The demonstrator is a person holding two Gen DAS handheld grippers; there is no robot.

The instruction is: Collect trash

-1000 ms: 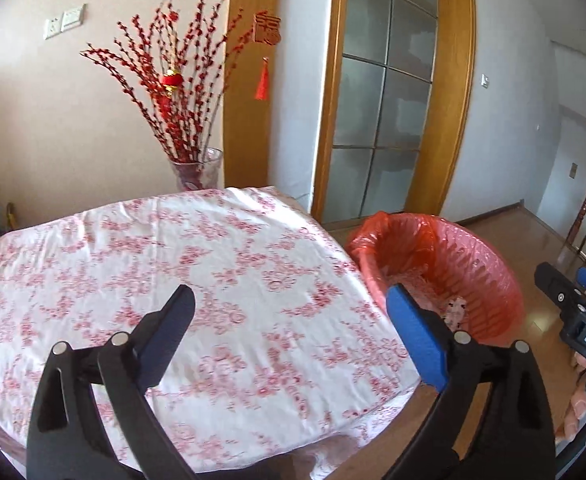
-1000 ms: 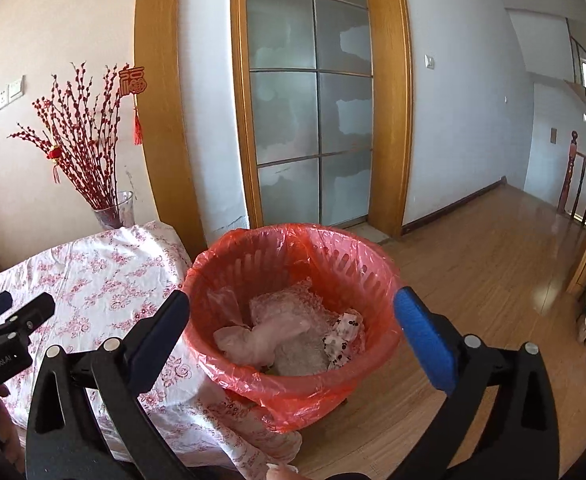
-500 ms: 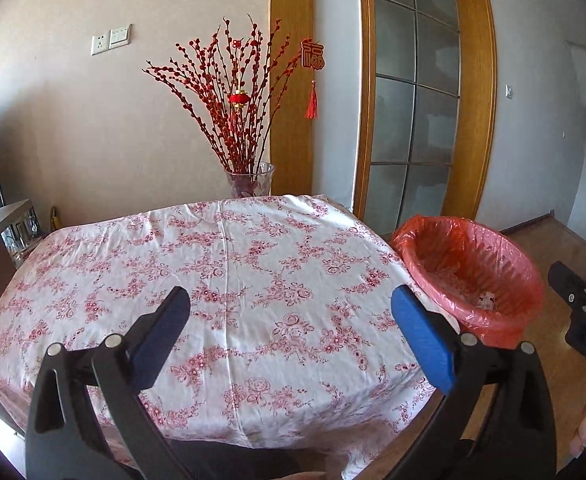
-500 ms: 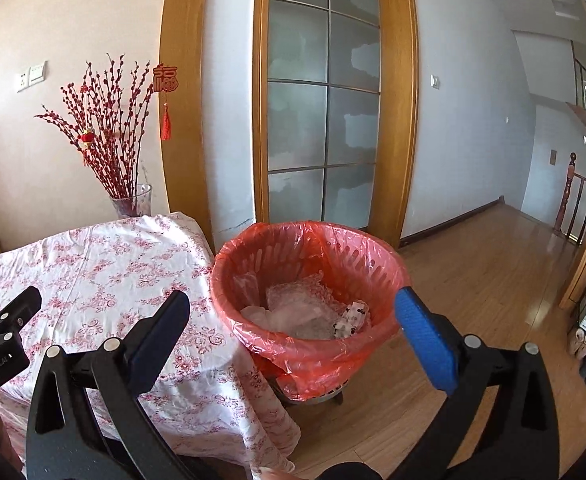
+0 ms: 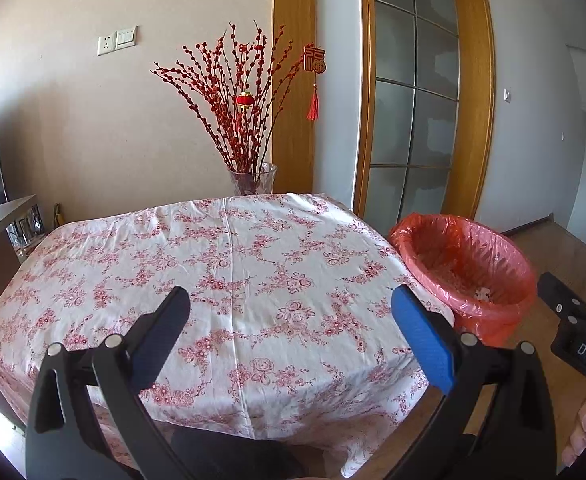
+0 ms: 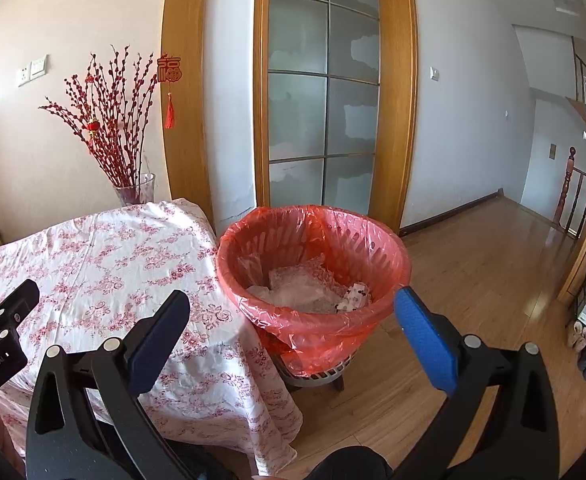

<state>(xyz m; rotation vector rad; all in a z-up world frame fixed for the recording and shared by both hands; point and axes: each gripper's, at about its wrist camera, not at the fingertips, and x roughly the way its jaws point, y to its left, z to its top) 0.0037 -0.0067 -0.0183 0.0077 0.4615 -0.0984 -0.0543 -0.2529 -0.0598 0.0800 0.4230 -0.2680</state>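
- Left wrist view: the left gripper (image 5: 289,324) hangs over the near edge of the table (image 5: 229,264), fingers spread wide, nothing between them. One finger looks black, the other has a blue pad.
- The table wears a white tablecloth with a pink-red flower print; the part of the cloth in view is just bare fabric.
- At the far edge of the table sits a glass vase (image 5: 253,178) full of red berry branches, with a little red lantern hung in them.
- Right of the table, just beside its corner, stands the trash basket (image 5: 465,276) with a red plastic liner pulled over the rim.
- The right gripper pokes in at the right edge of this view, near the basket; a thumb shows under it.
- Right wrist view: the right gripper (image 6: 291,326) is wide open too and holds nothing. It's pointed at the basket (image 6: 313,264) from the near side, above the wood floor (image 6: 473,280).
- Inside the liner there's crumpled clear plastic or bubble wrap (image 6: 301,286), plus a small white wrapper with dark spots (image 6: 355,296) on the right side.
- The basket is lifted off the floor on some sort of low stand; can't make out exactly what.
- The tablecloth hangs down right beside the basket, touching or nearly so, hard to call.
- Frosted glass door (image 6: 325,92) in a wooden frame behind the basket.
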